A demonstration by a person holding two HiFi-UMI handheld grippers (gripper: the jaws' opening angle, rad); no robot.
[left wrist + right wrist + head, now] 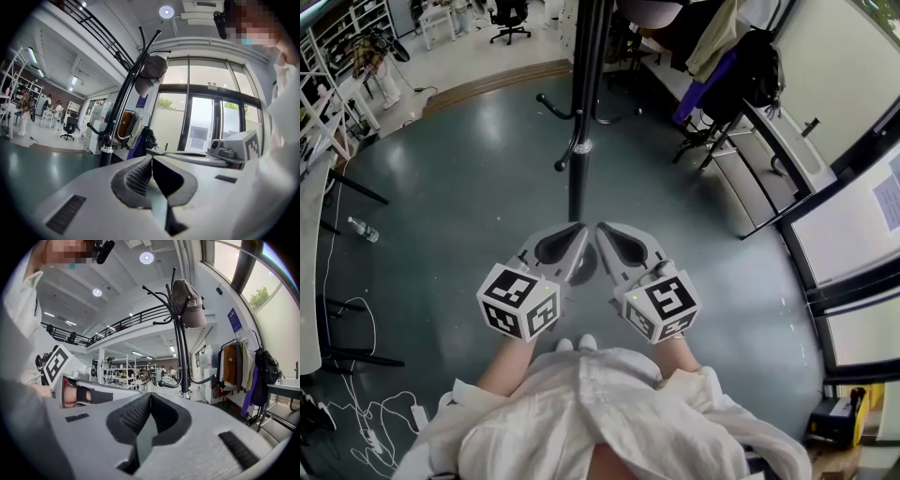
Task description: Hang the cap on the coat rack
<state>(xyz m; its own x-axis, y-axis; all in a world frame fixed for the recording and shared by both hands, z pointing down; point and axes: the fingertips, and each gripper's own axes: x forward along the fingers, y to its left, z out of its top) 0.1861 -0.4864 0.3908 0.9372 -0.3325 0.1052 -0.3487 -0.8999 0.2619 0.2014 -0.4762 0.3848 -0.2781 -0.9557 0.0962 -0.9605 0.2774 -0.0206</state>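
Hanging from a top hook of the coat rack (181,352), the cap (188,303) is being seen high above and ahead of both tongs. The left gripper (151,159) and right gripper (150,395) are being held clenched, empty, side by side.

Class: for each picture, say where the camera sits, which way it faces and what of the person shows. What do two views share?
Head view: on head, steeply down at coat rack; left gripper, right gripper, shirt show.
Left gripper view: on it, along shut jaws, toward coat rack; sleeve shows.
Right gripper view: likewise; a hand shows.
Gripper views share the hung cap.
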